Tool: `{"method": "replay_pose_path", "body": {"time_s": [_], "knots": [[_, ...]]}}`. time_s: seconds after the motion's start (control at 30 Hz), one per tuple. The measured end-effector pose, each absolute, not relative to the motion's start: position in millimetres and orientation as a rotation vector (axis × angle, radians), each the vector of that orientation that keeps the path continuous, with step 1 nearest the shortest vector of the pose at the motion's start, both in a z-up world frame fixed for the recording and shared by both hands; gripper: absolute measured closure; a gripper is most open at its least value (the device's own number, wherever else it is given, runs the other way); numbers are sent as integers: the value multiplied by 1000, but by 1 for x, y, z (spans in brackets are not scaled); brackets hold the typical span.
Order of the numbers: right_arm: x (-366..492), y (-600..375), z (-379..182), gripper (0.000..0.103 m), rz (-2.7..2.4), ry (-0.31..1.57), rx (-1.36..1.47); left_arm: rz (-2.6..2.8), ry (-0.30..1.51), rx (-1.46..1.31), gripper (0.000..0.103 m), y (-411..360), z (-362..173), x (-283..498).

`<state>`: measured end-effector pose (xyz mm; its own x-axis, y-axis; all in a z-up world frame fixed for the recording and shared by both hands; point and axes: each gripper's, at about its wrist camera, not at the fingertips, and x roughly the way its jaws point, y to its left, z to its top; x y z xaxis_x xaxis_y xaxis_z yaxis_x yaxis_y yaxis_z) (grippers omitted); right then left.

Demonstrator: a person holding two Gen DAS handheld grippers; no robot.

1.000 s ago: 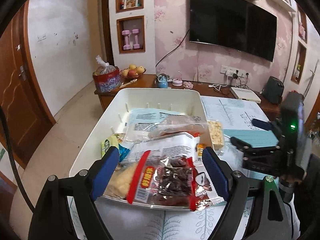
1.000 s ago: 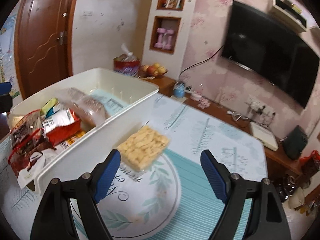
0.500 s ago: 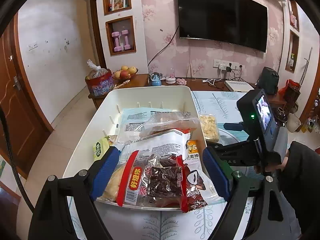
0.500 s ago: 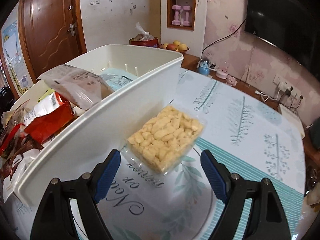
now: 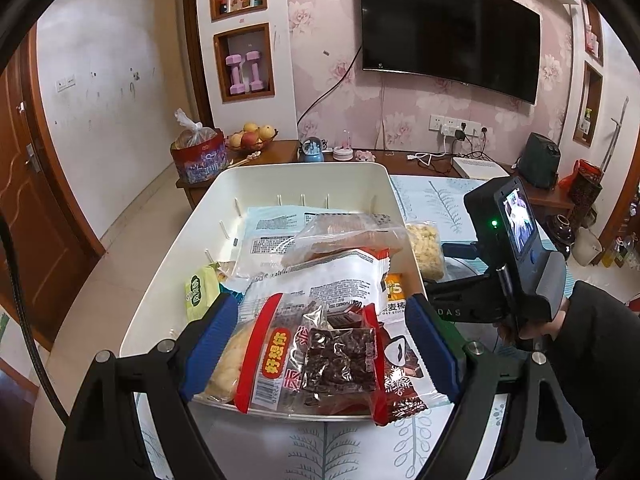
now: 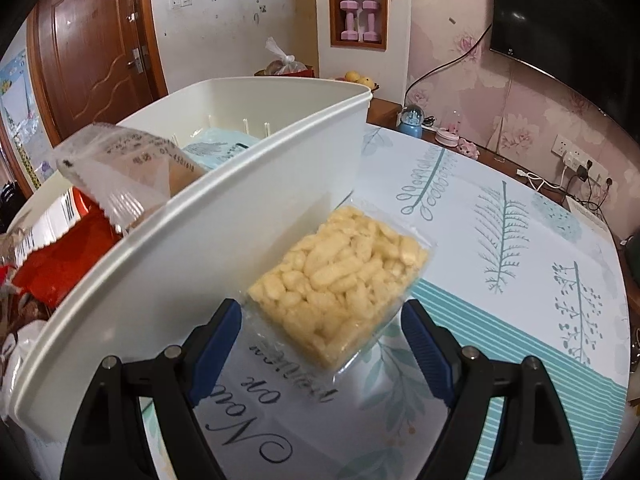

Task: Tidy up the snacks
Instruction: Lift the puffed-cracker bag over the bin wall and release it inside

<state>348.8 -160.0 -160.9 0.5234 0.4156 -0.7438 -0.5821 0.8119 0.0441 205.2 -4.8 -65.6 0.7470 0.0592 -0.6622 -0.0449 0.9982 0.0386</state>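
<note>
Many snack bags [image 5: 320,300]; white bin [image 5: 304,172]

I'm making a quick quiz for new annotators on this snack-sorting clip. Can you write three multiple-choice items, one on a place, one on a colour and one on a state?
1. Where does the yellow puffed snack pack lie?
A. inside the bin
B. on the tablecloth beside the bin
C. on the floor

2. What colour are the pads of the right tongs?
A. blue
B. green
C. white

3. How do the right tongs stand?
A. shut on the pack
B. open, with the pack between the pads
C. shut on nothing

Key: 1 B, the pack rests outside the wall of the white bin. 2 A, both pads show blue. 3 B, gaps remain on both sides of the pack.
</note>
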Motion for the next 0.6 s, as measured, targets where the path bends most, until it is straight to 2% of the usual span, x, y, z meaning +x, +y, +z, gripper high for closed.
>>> {"method": "replay_pose_path", "body": {"time_s": [0.1, 0.17, 0.6], "knots": [[352, -160, -161, 22, 595, 835, -211, 59, 728, 21, 18, -4, -66, 205], [352, -160, -161, 29, 605, 836, -205, 60, 731, 18, 18, -3, -66, 205], [344, -160, -158, 34, 570, 827, -228, 71, 756, 27, 18, -2, -68, 205]]}}
